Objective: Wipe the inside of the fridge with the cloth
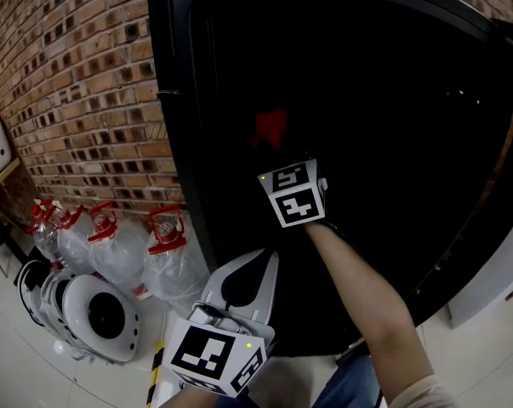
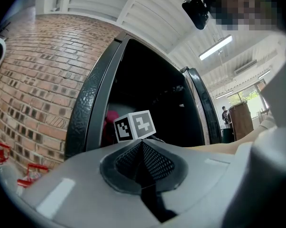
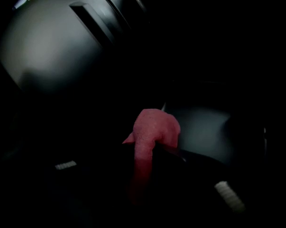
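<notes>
The black fridge (image 1: 175,143) stands open and its inside is very dark. My right gripper (image 1: 278,148) reaches into it, its marker cube (image 1: 292,193) just outside the opening. It is shut on a red cloth (image 1: 271,127), which bunches above the jaws (image 3: 151,129) in front of a grey inner wall (image 3: 52,42). My left gripper (image 1: 263,260) hangs low in front of the fridge, shut with nothing in it (image 2: 143,145). From it I see the right cube (image 2: 134,125) and a bit of the cloth (image 2: 111,117).
A brick wall (image 1: 77,83) runs left of the fridge. Several clear water bottles with red caps (image 1: 111,236) and a white round appliance (image 1: 94,313) sit on the floor at its foot. The fridge door (image 2: 199,103) stands open on the right.
</notes>
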`<state>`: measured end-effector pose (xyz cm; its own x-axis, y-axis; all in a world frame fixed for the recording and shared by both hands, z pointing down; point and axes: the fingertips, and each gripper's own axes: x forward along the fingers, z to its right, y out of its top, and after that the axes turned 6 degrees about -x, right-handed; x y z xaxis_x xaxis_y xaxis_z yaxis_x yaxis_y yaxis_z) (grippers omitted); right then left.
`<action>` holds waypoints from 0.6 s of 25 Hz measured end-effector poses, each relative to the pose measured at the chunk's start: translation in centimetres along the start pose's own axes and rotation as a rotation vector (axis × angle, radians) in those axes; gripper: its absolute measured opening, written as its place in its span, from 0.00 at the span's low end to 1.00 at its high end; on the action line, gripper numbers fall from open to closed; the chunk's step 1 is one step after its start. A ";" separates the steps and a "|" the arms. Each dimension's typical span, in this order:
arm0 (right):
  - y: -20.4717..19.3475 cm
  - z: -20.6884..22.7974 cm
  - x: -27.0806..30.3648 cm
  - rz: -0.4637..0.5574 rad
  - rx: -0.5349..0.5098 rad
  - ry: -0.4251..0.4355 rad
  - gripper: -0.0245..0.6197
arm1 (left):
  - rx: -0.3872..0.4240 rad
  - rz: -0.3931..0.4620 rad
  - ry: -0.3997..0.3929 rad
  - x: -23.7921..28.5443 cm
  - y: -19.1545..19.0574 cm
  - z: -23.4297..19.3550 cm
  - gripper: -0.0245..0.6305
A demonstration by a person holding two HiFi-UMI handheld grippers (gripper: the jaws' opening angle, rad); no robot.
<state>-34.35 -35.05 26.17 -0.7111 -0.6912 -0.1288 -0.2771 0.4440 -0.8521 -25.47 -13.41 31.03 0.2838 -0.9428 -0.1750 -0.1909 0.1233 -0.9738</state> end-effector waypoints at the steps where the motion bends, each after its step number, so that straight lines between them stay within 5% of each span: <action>1: -0.3 0.5 0.0 -0.007 -0.004 -0.016 0.12 | 0.000 0.002 -0.004 0.1 0.0 0.1 0.04; 15: -7.5 14.0 -7.2 -0.203 0.068 -0.380 0.12 | -0.016 0.022 -0.083 2.9 -0.5 2.5 0.04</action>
<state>-18.11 -41.38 26.45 -0.3547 -0.9270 -0.1224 -0.3343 0.2479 -0.9093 -22.18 -15.40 30.64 0.3562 -0.9108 -0.2086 -0.2129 0.1383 -0.9672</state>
